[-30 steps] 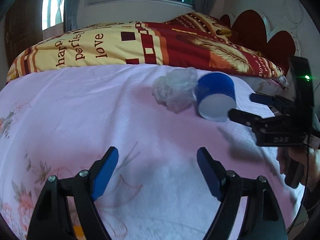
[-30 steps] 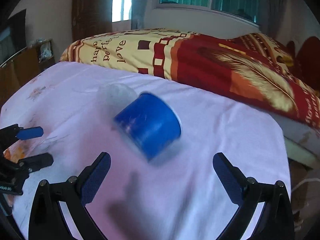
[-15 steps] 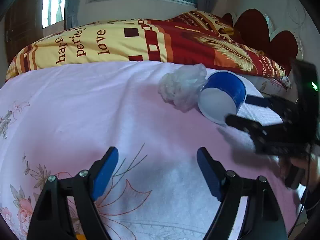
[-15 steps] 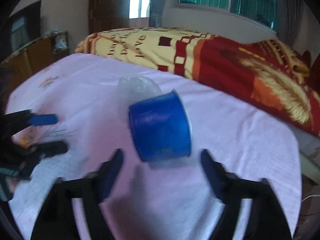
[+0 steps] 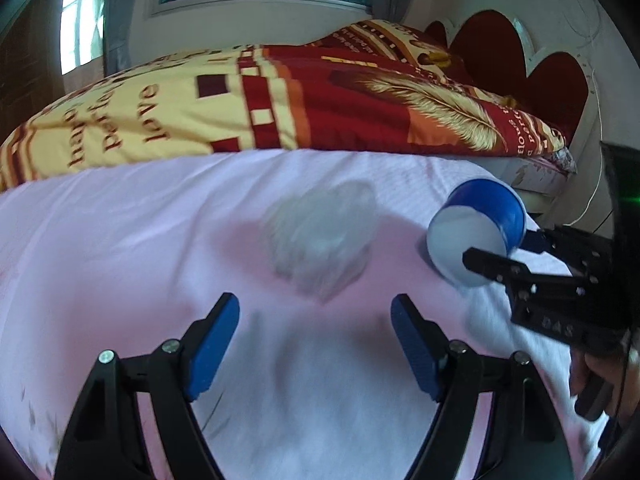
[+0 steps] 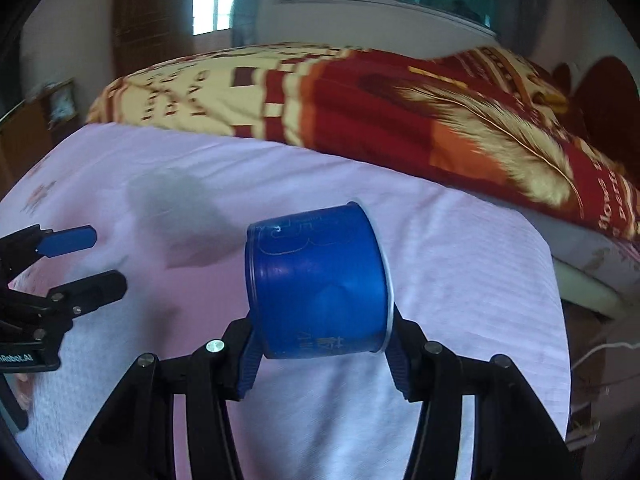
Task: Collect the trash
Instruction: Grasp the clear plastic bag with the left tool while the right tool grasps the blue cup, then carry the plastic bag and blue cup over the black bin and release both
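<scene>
While its jaws close, blue cup [image 6: 320, 280] on its side, clamped between right hand-held gripper [image 6: 322, 354] pads.

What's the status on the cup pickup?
Right hand-held gripper just closed on the blue cup, lying sideways. Left hand-held gripper open, short of the crumpled plastic. Nothing in the way.

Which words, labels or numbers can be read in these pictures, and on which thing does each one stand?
"love": yellow and red patterned quilt; other quilt words are only partly legible.
"RobotAI": black body of the left claw, partly cut off.
"DAS": black body of the right claw.
Print on the blue paper cup: unreadable.
</scene>
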`<state>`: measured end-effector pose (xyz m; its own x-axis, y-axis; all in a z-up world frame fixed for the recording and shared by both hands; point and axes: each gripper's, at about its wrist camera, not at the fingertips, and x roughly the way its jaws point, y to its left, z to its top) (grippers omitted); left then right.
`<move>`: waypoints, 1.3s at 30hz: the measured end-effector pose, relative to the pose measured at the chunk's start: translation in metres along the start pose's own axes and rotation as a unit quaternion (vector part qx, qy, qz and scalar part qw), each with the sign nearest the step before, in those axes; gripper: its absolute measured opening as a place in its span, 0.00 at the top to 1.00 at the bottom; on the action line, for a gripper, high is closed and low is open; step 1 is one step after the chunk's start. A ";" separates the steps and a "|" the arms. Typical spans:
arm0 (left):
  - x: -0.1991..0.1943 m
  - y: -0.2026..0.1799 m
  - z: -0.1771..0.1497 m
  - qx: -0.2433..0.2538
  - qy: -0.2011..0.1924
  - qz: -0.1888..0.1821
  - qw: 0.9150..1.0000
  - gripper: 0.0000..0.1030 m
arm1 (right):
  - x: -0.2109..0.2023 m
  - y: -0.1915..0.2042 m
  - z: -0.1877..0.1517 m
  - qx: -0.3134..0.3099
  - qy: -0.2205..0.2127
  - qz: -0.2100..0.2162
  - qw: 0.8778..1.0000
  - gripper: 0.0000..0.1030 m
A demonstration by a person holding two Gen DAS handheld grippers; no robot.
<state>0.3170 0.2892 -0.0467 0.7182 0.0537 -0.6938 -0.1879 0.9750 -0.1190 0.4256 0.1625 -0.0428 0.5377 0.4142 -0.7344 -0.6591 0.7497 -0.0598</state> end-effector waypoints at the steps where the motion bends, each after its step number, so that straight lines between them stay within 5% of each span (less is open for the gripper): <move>1: 0.004 -0.002 0.004 0.003 0.000 0.000 1.000 0.23 | 0.000 -0.002 0.002 0.007 0.001 -0.001 1.000 0.47; 7: 0.040 0.003 0.028 -0.020 0.030 -0.008 0.999 0.29 | 0.005 -0.006 0.010 0.037 0.004 0.000 0.999 0.47; 9: 0.048 0.008 0.028 -0.030 0.045 -0.013 0.998 0.63 | 0.001 -0.006 0.007 0.046 0.003 0.002 0.999 0.47; 21: -0.065 -0.038 -0.034 0.029 -0.024 -0.048 0.998 0.64 | -0.091 -0.007 -0.046 0.044 -0.033 -0.018 0.998 0.47; 39: -0.178 -0.148 -0.117 0.067 -0.052 -0.120 0.989 0.64 | -0.291 -0.027 -0.183 0.085 -0.076 -0.075 0.991 0.47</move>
<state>0.1381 0.1105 0.0114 0.7973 -0.1683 -0.5797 0.0820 0.9816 -0.1722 0.1905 -0.0727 0.0488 0.7038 0.3549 -0.6153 -0.4747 0.8794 -0.0357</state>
